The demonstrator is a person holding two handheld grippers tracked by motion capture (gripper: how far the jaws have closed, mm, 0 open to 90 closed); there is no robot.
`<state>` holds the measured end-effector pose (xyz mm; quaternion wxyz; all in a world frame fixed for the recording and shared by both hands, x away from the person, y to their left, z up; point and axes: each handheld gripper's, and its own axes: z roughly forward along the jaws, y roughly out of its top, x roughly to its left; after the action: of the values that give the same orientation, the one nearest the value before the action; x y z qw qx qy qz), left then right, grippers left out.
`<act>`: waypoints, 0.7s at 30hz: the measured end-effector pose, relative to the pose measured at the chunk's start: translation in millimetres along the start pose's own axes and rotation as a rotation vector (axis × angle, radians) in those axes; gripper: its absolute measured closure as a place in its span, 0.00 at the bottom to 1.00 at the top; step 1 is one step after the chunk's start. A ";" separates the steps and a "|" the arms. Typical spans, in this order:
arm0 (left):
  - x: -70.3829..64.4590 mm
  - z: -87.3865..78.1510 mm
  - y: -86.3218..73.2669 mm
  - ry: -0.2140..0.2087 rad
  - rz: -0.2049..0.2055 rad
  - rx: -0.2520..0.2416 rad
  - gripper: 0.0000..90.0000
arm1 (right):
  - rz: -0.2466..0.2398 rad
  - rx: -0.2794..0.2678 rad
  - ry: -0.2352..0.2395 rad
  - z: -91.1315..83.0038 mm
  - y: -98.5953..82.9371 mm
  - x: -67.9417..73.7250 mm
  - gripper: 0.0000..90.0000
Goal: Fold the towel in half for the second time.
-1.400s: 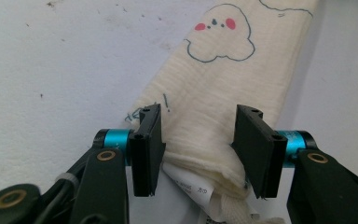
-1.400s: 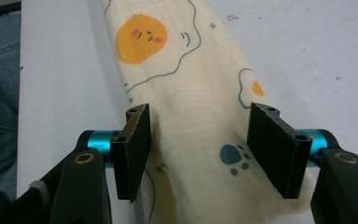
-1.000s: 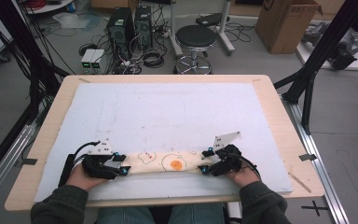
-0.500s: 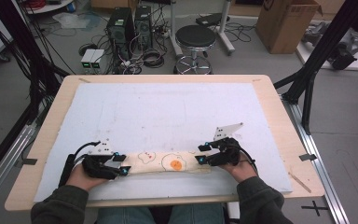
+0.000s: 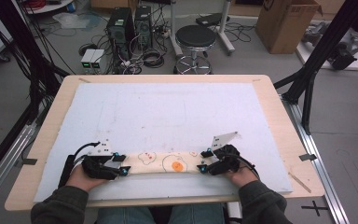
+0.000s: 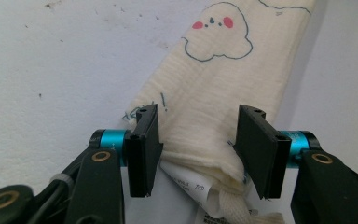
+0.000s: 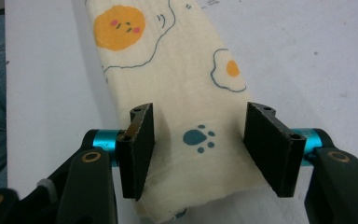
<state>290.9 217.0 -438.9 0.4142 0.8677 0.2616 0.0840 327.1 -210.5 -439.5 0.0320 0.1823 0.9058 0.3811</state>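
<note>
A cream cloth (image 5: 163, 163) printed with fried eggs, clouds and a paw lies folded into a long narrow strip near the table's front edge. My left gripper (image 5: 121, 168) is at its left end, jaws open and straddling the bunched cloth (image 6: 200, 121) with a white label beneath. My right gripper (image 5: 203, 161) is at the right end, jaws open on either side of the cloth (image 7: 191, 107), the paw print between them.
The cloth rests on a white mat (image 5: 168, 112) covering the wooden table (image 5: 279, 116). A black stool (image 5: 196, 39), computer towers (image 5: 128, 23), cables and a cardboard box (image 5: 286, 23) stand on the floor beyond the far edge.
My right gripper has moved from the cloth's end up and back down a little, staying at the right end. The left gripper has held still.
</note>
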 end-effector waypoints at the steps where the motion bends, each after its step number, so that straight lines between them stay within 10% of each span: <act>1: -0.4 0.0 -0.1 0.000 0.000 0.001 0.55 | -0.002 -0.002 -0.003 0.0 -0.4 0.1 0.47; 21: -5.3 1.0 -2.0 0.039 0.013 -0.011 0.55 | 0.031 -0.107 0.032 -10.8 -3.8 -3.5 0.41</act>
<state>285.9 214.6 -440.7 0.4134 0.8653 0.2634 0.1051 327.1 -221.5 -434.9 0.0214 0.1885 0.8816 0.4323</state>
